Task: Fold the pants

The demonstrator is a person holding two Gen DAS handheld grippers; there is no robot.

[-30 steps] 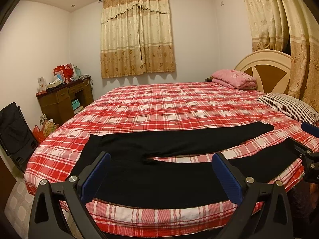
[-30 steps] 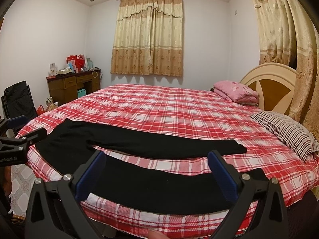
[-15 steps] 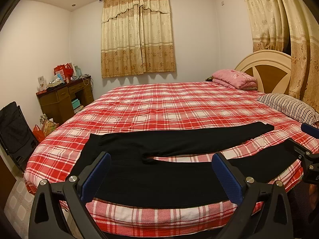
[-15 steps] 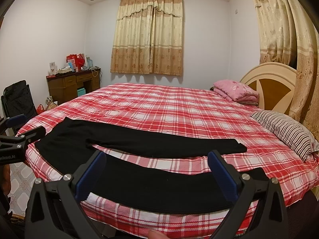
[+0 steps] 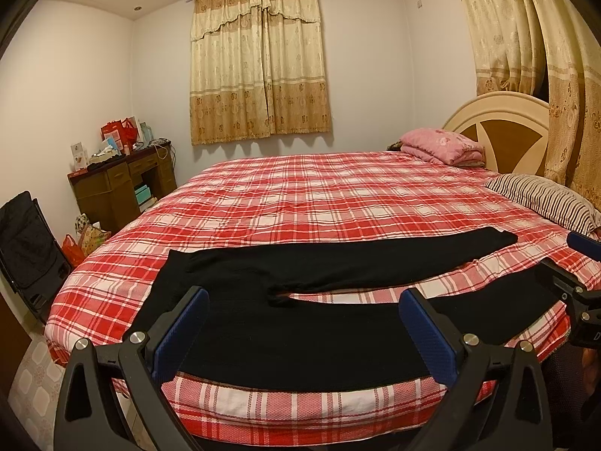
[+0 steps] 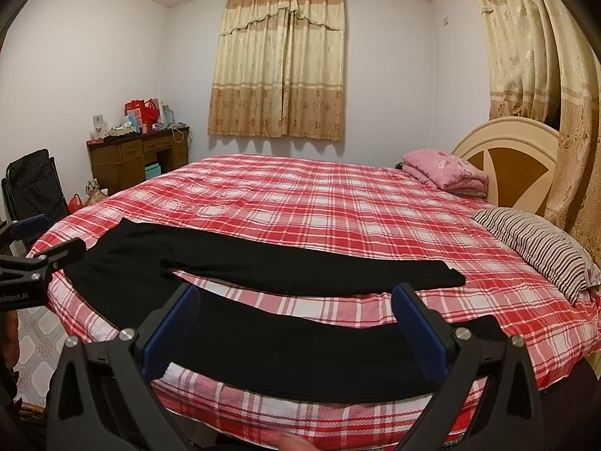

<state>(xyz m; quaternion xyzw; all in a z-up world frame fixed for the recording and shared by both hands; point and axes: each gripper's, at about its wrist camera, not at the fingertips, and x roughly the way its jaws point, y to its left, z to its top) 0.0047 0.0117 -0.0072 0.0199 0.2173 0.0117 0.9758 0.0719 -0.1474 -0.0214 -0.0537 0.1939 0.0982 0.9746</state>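
The black pants (image 6: 263, 293) lie flat on the bed (image 6: 338, 206) with the red checked cover, near its front edge, the two legs spread apart and the waist at the left. The right gripper (image 6: 296, 327) hovers in front of the near leg, its blue fingers (image 6: 171, 332) wide apart and holding nothing. The left gripper (image 6: 33, 259) shows at the left edge, beside the waist.

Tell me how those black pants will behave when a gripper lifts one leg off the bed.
The black pants lie flat and thin on the plaid bedspread, so they are probably floppy: a lifted leg would likely sag and trail. They look light for their length. The knit-like fabric seems matte rather than slippery, so the open right gripper should hold it.
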